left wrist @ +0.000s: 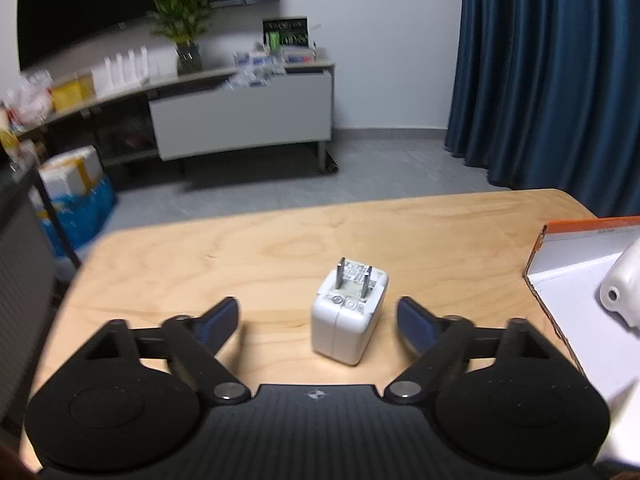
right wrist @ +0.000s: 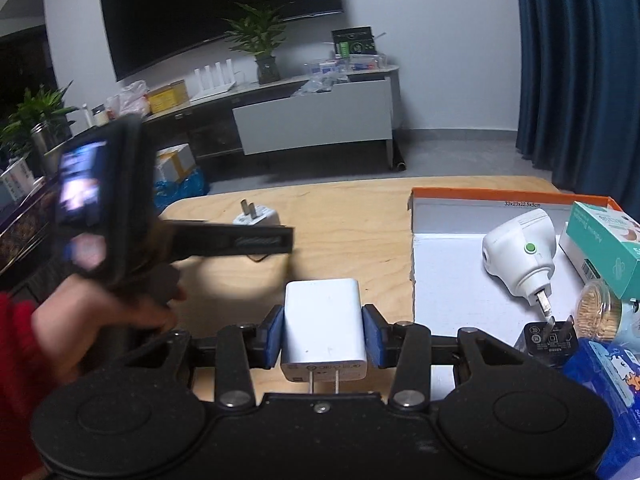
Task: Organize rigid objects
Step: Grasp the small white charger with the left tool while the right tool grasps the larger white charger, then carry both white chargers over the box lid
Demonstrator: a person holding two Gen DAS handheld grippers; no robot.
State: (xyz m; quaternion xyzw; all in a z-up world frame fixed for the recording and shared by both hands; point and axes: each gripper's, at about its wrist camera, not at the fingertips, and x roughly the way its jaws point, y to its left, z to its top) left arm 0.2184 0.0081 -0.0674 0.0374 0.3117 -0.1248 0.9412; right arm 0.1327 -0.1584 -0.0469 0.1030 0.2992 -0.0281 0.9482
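Right tool [right wrist: 323,334]: clenched on a white charger [right wrist: 323,324], prongs toward the camera, above the wooden surface [right wrist: 352,216]. Left tool [left wrist: 318,318]: released, pads flanking but clear of a small white plug adapter [left wrist: 348,316] standing on the surface. Orange-rimmed box [right wrist: 448,264]: at right, holding a white plug-in device [right wrist: 520,252].

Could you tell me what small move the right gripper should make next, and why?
Probably carry its load rightward over the orange-edged box and release. The right gripper is already clamped on the white charger, and the box beside it already holds similar plugs.
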